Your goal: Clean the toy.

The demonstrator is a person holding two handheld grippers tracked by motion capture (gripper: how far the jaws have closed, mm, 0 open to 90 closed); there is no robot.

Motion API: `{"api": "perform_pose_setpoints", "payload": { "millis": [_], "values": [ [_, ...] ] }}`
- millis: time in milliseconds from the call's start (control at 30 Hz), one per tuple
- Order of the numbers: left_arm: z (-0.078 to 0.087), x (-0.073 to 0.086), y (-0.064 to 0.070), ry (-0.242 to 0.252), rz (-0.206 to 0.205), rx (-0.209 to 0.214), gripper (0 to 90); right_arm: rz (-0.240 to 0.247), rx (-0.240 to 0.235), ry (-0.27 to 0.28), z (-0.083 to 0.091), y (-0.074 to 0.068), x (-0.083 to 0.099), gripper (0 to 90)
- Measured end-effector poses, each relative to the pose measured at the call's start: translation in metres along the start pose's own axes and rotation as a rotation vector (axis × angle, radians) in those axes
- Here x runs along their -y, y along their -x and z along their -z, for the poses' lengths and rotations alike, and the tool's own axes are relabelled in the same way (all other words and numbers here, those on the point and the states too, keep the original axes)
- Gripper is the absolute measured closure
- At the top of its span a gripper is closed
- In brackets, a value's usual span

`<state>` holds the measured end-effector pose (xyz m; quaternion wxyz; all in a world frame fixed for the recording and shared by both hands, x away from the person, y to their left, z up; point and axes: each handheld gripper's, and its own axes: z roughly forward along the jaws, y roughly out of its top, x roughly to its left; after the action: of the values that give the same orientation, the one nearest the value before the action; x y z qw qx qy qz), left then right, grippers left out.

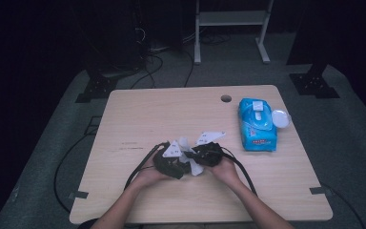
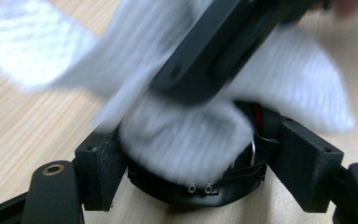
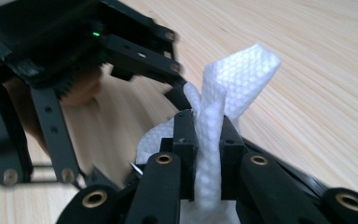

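My two grippers meet near the table's front middle. The right gripper (image 1: 198, 155) (image 3: 208, 128) is shut on a white textured wipe (image 3: 233, 79) (image 1: 194, 168), which stands up between its jaws. The left gripper (image 1: 174, 164) (image 2: 200, 163) is clamped on a small black object (image 2: 200, 193) with a red detail and a metal ring. In the left gripper view the wipe (image 2: 191, 135) is draped over that object. One dark finger of the right gripper (image 2: 214, 46) presses on it from above. In the right gripper view the left gripper (image 3: 74, 60) sits at the upper left.
A blue pack of wet wipes (image 1: 257, 125) lies at the right of the wooden table (image 1: 171, 114), its round lid (image 1: 280, 118) flipped open. A cable hole (image 1: 226, 98) is near the far edge. Cables trail from both grippers towards the front.
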<state>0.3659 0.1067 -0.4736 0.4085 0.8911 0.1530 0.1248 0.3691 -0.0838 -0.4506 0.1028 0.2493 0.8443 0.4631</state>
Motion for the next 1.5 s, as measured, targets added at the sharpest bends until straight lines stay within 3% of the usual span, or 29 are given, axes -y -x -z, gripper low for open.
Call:
{"api": "perform_pose_setpoints", "payload": {
  "millis": [100, 300, 333, 367, 433, 533, 600, 700, 833, 933, 967, 1067, 1133, 1200, 1267, 1300, 1400, 1467, 1500],
  "values": [
    [0.0, 0.0, 0.001, -0.007, -0.004, -0.005, 24.2, 0.002, 0.005, -0.003, -0.004, 0.0, -0.003, 81.3],
    [0.0, 0.0, 0.0, 0.004, -0.005, -0.002, 24.2, -0.013, 0.101, -0.031, 0.001, 0.02, -0.001, 81.5],
    [0.0, 0.0, 0.001, 0.003, -0.007, -0.003, 24.2, -0.033, 0.096, -0.026, 0.002, 0.021, -0.001, 81.5],
    [-0.001, 0.0, 0.001, -0.005, -0.01, -0.004, 24.2, -0.026, 0.062, -0.013, 0.0, 0.015, -0.002, 81.5],
    [-0.002, 0.001, 0.002, -0.025, -0.018, -0.009, 24.2, -0.021, 0.042, -0.01, -0.001, 0.011, -0.002, 81.5],
    [-0.001, 0.001, 0.003, -0.02, -0.026, -0.012, 24.3, 0.034, 0.032, -0.025, -0.005, 0.002, -0.004, 81.5],
    [0.0, 0.0, 0.002, -0.011, -0.023, -0.01, 24.3, 0.025, 0.061, -0.029, 0.0, 0.008, -0.002, 81.4],
    [0.0, 0.001, 0.002, -0.009, -0.02, -0.005, 24.3, 0.023, 0.156, -0.059, 0.011, 0.024, 0.005, 81.3],
    [0.001, 0.0, 0.002, -0.001, -0.024, -0.005, 24.2, -0.055, 0.212, -0.06, 0.025, 0.047, 0.016, 81.4],
    [-0.001, 0.001, 0.003, -0.021, -0.032, -0.012, 24.3, -0.079, 0.177, -0.033, 0.025, 0.043, 0.016, 81.4],
    [-0.002, 0.001, 0.003, -0.023, -0.03, -0.012, 24.3, -0.067, 0.117, -0.013, 0.019, 0.032, 0.012, 81.3],
    [-0.002, 0.002, 0.003, -0.024, -0.027, -0.012, 24.3, -0.021, 0.095, -0.012, 0.012, 0.021, 0.008, 81.3],
    [-0.002, 0.002, 0.003, -0.021, -0.03, -0.012, 24.3, -0.008, 0.095, -0.022, 0.01, 0.016, 0.006, 81.3],
    [-0.001, 0.001, 0.003, -0.011, -0.028, -0.012, 24.3, -0.01, 0.106, -0.021, 0.011, 0.022, 0.008, 81.3],
    [0.001, 0.0, 0.002, 0.0, -0.031, -0.011, 24.4, -0.02, 0.148, -0.031, 0.016, 0.031, 0.012, 81.3],
    [0.002, 0.0, 0.002, 0.003, -0.031, -0.012, 24.4, -0.045, 0.162, -0.038, 0.02, 0.038, 0.016, 81.3],
    [0.001, 0.0, 0.004, -0.007, -0.036, -0.019, 24.4, -0.08, 0.155, -0.033, 0.022, 0.041, 0.019, 81.4],
    [0.0, 0.0, 0.004, -0.003, -0.034, -0.018, 24.5, -0.064, 0.137, -0.033, 0.02, 0.034, 0.015, 81.4],
    [0.0, 0.0, 0.003, 0.0, -0.031, -0.018, 24.5, -0.045, 0.097, -0.024, 0.015, 0.025, 0.01, 81.4]
  ]
}}
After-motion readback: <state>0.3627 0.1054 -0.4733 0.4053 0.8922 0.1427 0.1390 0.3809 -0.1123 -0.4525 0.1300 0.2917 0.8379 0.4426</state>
